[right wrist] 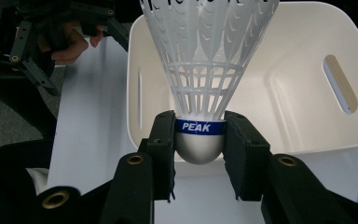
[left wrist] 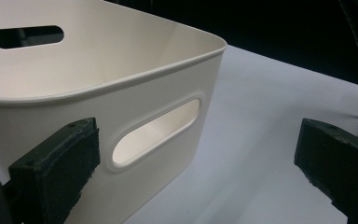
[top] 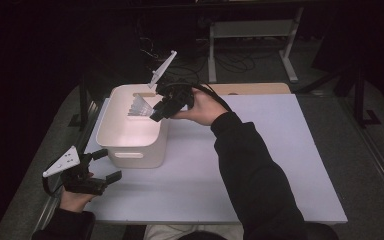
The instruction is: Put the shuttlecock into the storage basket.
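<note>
A white shuttlecock (right wrist: pixel 205 84) with a blue "PEAK" band is clamped by its rounded cork between the jaws of my right gripper (right wrist: pixel 199 140). In the high view that right gripper (top: pixel 156 114) holds the shuttlecock (top: pixel 139 107) over the right rim of the white bin (top: pixel 130 145), skirt pointing into it. The bin's inside (right wrist: pixel 303 112) looks bare. My left gripper (top: pixel 106 165) rests at the table's front left, jaws spread wide with nothing between them, just in front of the bin's handle slot (left wrist: pixel 156 133).
The white bin (left wrist: pixel 98 70) stands on a pale table (top: pixel 260 165). A wooden board (top: pixel 252 88) lies along the table's far edge. Beyond it are a metal frame's legs (top: pixel 290 55) and cables on a dark floor.
</note>
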`<act>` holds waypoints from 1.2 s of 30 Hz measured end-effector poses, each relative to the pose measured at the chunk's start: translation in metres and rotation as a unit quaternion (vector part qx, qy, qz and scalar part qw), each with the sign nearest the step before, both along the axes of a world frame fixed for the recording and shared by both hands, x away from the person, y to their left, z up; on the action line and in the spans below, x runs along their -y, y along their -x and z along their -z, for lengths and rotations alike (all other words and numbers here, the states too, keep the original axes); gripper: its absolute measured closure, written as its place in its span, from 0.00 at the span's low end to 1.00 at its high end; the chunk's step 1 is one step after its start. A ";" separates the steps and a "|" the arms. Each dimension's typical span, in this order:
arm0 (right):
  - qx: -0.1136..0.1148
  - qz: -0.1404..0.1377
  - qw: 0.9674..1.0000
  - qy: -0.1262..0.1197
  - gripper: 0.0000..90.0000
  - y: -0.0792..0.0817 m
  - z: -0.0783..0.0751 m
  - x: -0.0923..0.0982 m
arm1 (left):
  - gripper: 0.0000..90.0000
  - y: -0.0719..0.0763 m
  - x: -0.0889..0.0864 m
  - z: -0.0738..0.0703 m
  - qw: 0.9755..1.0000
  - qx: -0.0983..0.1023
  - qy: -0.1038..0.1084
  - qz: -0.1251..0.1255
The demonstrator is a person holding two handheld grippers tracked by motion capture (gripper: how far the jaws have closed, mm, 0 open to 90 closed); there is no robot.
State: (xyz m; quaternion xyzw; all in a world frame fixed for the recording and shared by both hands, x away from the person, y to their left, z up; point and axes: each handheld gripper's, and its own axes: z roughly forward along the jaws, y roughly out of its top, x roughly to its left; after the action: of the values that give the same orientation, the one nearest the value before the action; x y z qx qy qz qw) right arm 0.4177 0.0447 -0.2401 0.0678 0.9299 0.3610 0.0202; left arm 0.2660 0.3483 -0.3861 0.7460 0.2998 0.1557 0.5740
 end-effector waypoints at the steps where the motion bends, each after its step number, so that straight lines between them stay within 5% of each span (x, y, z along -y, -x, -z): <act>1: 0.001 -0.003 1.000 0.000 0.71 0.000 0.000 -0.001 | 0.00 0.000 0.000 0.000 1.000 0.000 -0.001 0.000; 36: -0.028 -0.013 0.999 0.010 0.71 -0.016 0.033 -0.031 | 0.00 0.000 0.000 0.000 1.000 0.001 -0.005 0.005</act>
State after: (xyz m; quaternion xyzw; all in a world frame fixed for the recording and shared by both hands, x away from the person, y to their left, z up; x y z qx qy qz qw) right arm 0.4336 0.0760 -0.2726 0.0658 0.9343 0.3504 -0.0095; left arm 0.2663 0.3483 -0.3862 0.7500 0.2949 0.1547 0.5715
